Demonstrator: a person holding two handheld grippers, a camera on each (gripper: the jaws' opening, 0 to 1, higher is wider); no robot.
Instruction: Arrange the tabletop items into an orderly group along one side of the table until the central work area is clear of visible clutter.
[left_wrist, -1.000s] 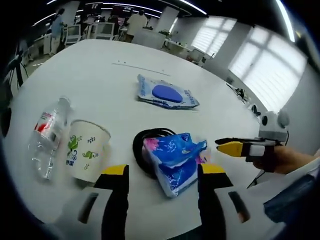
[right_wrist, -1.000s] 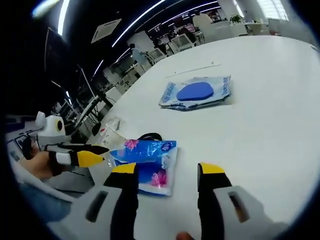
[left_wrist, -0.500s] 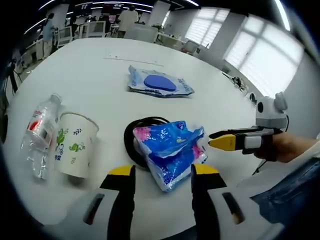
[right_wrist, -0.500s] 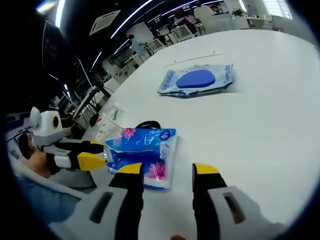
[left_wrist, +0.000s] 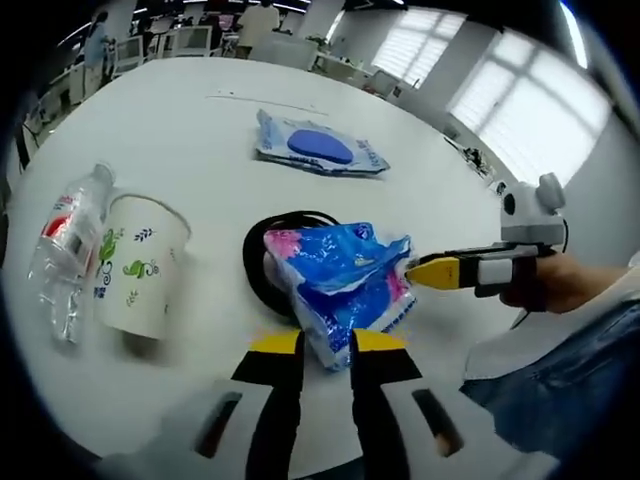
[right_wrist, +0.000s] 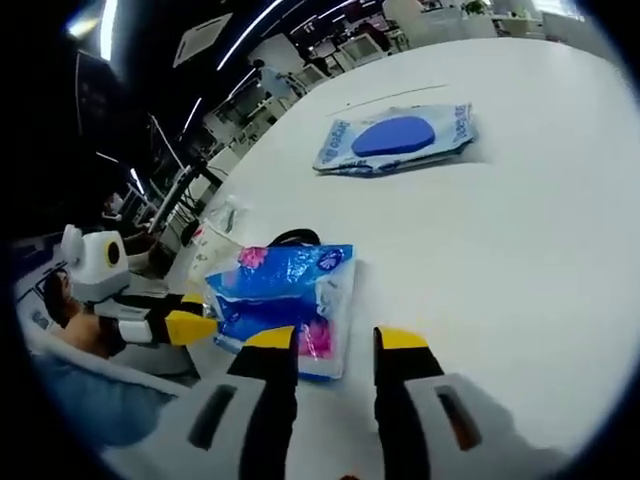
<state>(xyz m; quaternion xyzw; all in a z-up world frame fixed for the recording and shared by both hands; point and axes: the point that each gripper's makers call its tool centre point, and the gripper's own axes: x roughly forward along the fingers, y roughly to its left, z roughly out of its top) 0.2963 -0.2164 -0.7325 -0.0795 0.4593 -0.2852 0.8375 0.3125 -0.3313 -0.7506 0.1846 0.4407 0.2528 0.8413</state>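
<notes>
My left gripper (left_wrist: 326, 345) has its jaws nearly together at the near edge of the blue pack (left_wrist: 340, 285), apparently pinching that edge, though I can't confirm contact. My right gripper (right_wrist: 335, 340) sits with jaws slightly apart beside the pack. No writing is legible on the pack, the pouch (left_wrist: 318, 148) or the bottle (left_wrist: 62, 250); the cup (left_wrist: 135, 265) shows green leaf prints. The pack partly covers the cable (left_wrist: 262, 262) on the table (left_wrist: 180, 130).
</notes>
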